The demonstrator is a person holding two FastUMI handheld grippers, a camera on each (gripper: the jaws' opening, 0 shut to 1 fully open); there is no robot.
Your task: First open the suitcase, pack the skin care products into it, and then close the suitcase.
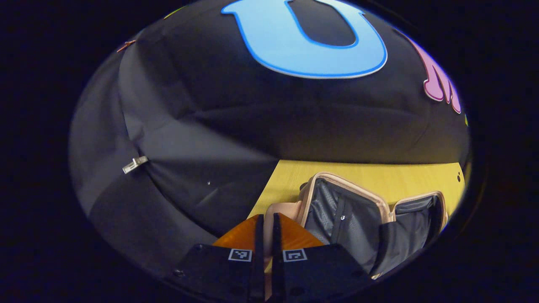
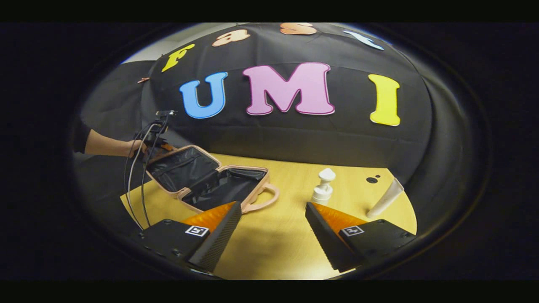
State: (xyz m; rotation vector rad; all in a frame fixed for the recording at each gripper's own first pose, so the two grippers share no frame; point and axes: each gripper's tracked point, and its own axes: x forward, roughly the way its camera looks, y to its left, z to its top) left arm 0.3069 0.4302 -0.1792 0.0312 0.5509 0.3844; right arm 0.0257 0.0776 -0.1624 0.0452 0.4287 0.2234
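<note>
Half the open suitcase [image 1: 358, 219] cut off, left tongs [image 1: 266, 235] together.

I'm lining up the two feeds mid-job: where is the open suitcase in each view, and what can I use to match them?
Left gripper view: the suitcase lies open at lower right, just beyond the left gripper.
Right gripper view: the suitcase lies open at centre left, its lid propped toward the hand, beyond the right gripper.
Shared landmark: the yellow table under the suitcase.
</note>
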